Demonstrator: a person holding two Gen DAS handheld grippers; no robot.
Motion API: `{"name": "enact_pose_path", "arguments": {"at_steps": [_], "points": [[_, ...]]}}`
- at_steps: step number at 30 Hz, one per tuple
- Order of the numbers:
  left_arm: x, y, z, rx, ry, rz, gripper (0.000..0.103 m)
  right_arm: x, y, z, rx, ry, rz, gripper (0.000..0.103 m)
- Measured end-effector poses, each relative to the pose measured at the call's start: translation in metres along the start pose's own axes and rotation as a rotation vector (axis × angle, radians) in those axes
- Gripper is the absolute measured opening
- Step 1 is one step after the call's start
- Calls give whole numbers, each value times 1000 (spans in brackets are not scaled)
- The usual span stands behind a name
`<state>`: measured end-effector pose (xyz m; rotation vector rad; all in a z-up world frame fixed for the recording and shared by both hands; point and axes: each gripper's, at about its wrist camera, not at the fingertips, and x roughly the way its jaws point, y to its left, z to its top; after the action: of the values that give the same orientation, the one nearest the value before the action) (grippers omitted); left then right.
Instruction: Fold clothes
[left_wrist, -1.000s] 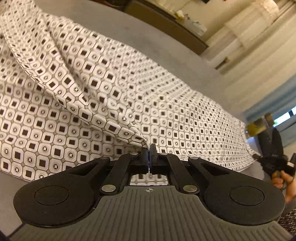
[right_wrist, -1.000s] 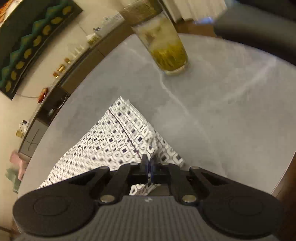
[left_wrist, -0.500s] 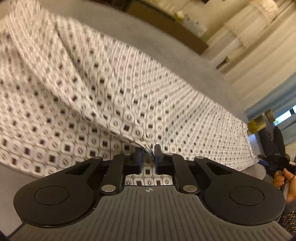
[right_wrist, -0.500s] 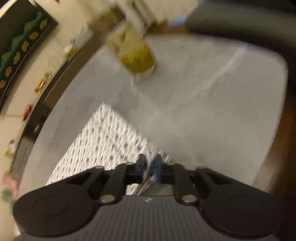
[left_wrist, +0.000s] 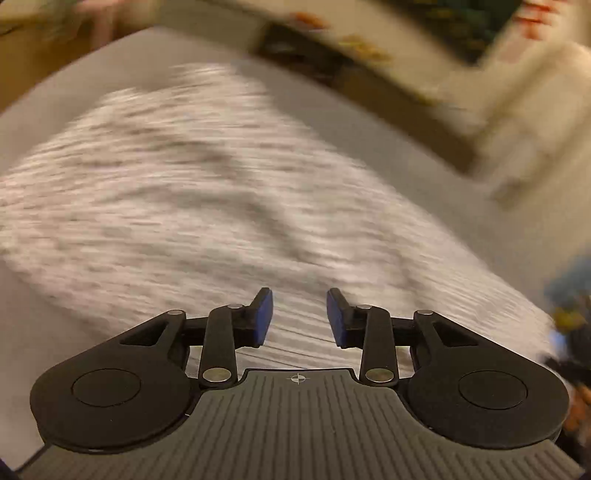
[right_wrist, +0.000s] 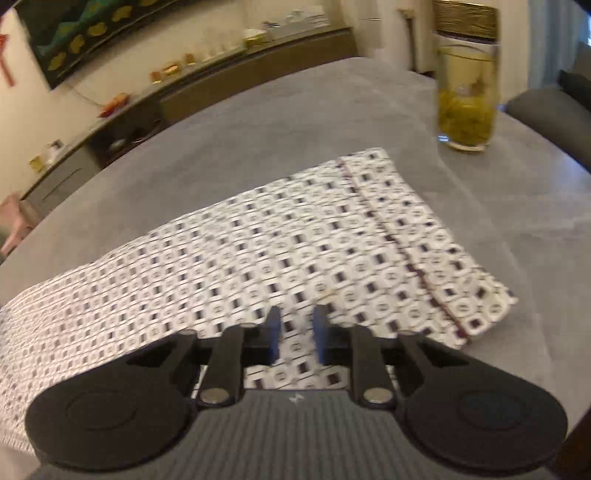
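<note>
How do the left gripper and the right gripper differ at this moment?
The left gripper has its jaws spread wide; the right gripper shows a narrower gap. The left gripper's view of the patterned garment is heavily motion-blurred, while the right gripper's view shows it fairly sharp, lying flat on the grey table. Both are open, hold nothing, and have blue pads.

A grey tabletop (right_wrist: 258, 122) fills the room's middle under warm light. Behind it a long low sideboard (right_wrist: 207, 85) (cluttered with small items) lines a cream wall (right_wrist: 22, 122); above the sideboard hangs a dark picture (right_wrist: 85, 29).
</note>
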<state>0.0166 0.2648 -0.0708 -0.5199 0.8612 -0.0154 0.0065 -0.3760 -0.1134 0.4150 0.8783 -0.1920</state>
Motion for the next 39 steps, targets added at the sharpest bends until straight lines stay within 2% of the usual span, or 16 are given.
{"name": "enact_pose_path", "arguments": {"at_steps": [1,2,3,7,9,11,14,18,21,25,27,32,34,36,37,39], "points": [[4,17,9,-36,7,53,25,1,-2,0,26,-9,-17,5],[6,35,16,-75,-13,74,6,1,-4,0,53,-18,-34,0],[4,51,22,-119,-11,77,0,2,-6,0,79,-27,-52,0],[-9,105,48,-238,-38,166,0,5,-8,-1,136,-65,-128,0],[-21,127,61,-308,-79,250,10,4,-4,1,138,-48,-154,4],[-26,139,73,-356,-124,209,32,-11,21,3,101,-79,-181,24],[-21,130,94,-309,-144,101,42,-43,77,3,-5,-190,-174,31],[5,116,114,-198,-132,17,44,-60,256,-16,-384,-225,97,48],[10,145,112,-256,-119,22,36,-63,393,-53,-672,-226,313,64],[12,186,108,-361,-108,8,20,-25,537,-98,-882,-189,410,72],[5,200,104,-421,-117,-19,21,-6,609,-120,-986,-170,458,72],[-13,217,101,-501,-160,-46,38,66,713,-162,-1108,-118,375,74],[-20,223,102,-532,-191,-58,38,85,727,-166,-1111,-80,337,67],[-25,230,104,-558,-217,-84,38,104,740,-170,-1112,-42,300,33],[-28,234,105,-567,-228,-106,39,105,739,-164,-1085,-21,311,1],[-27,237,109,-577,-240,-190,42,95,733,-152,-1026,-7,365,0]]}}
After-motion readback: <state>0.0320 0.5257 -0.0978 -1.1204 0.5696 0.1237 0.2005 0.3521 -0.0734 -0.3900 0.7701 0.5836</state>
